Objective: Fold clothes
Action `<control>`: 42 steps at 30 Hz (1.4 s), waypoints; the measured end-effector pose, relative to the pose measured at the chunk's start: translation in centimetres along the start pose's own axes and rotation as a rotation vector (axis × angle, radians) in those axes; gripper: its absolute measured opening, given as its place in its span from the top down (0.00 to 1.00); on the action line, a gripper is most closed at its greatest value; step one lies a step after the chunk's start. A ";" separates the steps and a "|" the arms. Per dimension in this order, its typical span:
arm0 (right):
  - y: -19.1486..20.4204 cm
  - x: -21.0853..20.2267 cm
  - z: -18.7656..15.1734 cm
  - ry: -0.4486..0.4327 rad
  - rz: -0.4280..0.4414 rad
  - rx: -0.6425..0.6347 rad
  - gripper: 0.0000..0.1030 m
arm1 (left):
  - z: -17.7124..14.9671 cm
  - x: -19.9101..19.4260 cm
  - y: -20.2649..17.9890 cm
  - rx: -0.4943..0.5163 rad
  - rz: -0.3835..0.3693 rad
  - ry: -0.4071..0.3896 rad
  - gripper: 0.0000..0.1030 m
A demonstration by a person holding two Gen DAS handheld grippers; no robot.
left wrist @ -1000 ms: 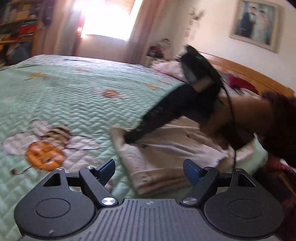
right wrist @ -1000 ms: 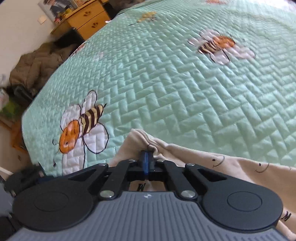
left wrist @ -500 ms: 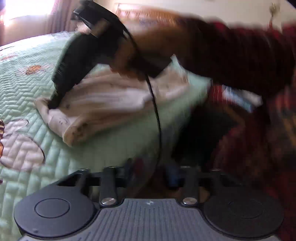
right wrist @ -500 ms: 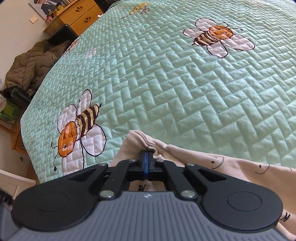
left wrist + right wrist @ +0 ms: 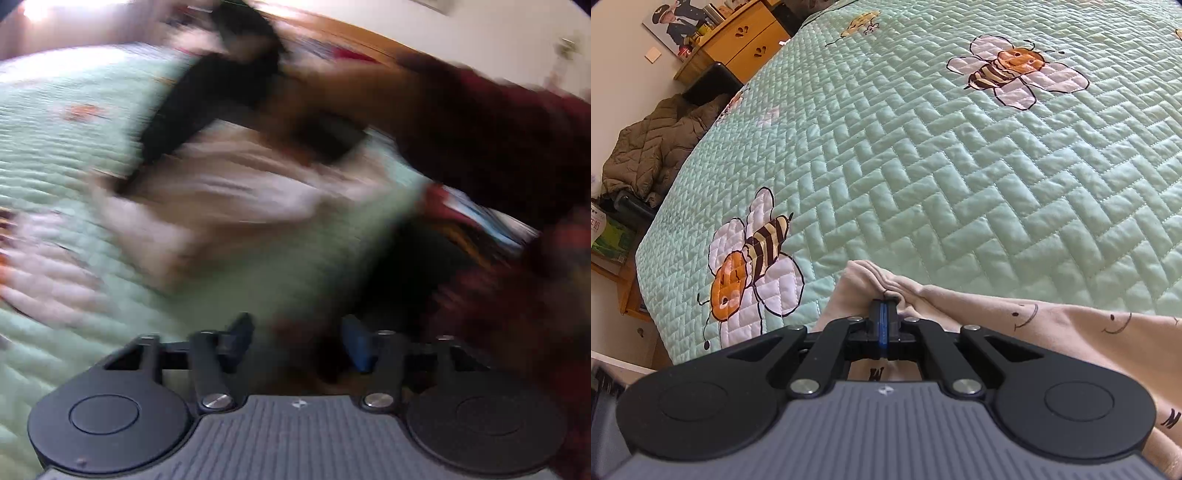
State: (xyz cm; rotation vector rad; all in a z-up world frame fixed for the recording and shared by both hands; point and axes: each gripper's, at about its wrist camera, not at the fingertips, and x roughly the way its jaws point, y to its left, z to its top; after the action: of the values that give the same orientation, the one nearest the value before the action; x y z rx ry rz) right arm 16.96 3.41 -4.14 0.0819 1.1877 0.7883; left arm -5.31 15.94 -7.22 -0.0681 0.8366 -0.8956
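A folded beige garment [image 5: 1052, 332] printed with small smiley faces lies on the mint-green quilted bedspread [image 5: 942, 166]. My right gripper [image 5: 883, 317] is shut on the garment's near corner fold, low on the bed. The left wrist view is badly blurred; there the garment [image 5: 229, 199] shows as a beige mass with the right gripper [image 5: 199, 107] and the person's arm over it. My left gripper [image 5: 297, 341] is open and empty, near the bed's edge, short of the garment.
Bee-and-flower patches [image 5: 753, 258] decorate the bedspread. A wooden dresser [image 5: 738, 44] and an olive quilted jacket [image 5: 650, 147] sit past the bed's far-left corner. A wooden headboard [image 5: 351, 40] and the person's dark red sleeve [image 5: 517, 147] fill the right of the left wrist view.
My left gripper has swung fast, blurring its view, and its jaws have reopened after narrowing. My right gripper stays shut on the garment corner and has barely shifted.
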 end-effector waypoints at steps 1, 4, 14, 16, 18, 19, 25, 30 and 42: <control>-0.1 0.0 0.0 -0.003 0.003 0.003 1.00 | -0.3 -0.6 -0.4 -0.005 0.016 -0.008 0.52; -0.4 0.0 -0.1 -0.010 0.021 0.020 1.00 | -0.3 -3.1 0.3 -0.099 0.105 -0.157 0.47; -0.4 -0.1 -0.3 -0.022 0.021 0.041 1.00 | 1.2 2.5 1.1 -0.023 0.053 -0.033 0.52; -0.4 -0.1 -0.3 -0.022 0.019 0.034 1.00 | 0.0 4.5 -1.1 0.039 0.010 0.107 0.58; -0.6 -0.1 -0.3 -0.023 0.029 0.038 1.00 | -1.0 3.6 -1.6 0.001 0.009 0.081 0.59; -0.9 -0.1 -0.3 -0.026 0.039 0.048 1.00 | -1.0 2.4 -1.3 -0.033 0.032 0.022 0.58; -1.0 -0.2 -0.4 -0.031 0.048 0.064 1.00 | 0.8 -2.4 3.1 -0.200 0.328 -0.325 0.36; -1.0 -0.2 -0.5 -0.034 0.053 0.072 1.00 | 0.2 2.4 1.9 -0.139 0.181 -0.149 0.38; -1.4 -0.2 -0.7 -0.042 0.071 0.089 1.00 | -1.1 -1.5 0.1 -0.137 0.348 -0.309 0.37</control>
State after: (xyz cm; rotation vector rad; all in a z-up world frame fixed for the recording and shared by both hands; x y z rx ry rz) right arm 17.04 2.02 -4.89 0.2137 1.1851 0.7926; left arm -6.54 17.36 -7.08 -0.1703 0.5954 -0.4840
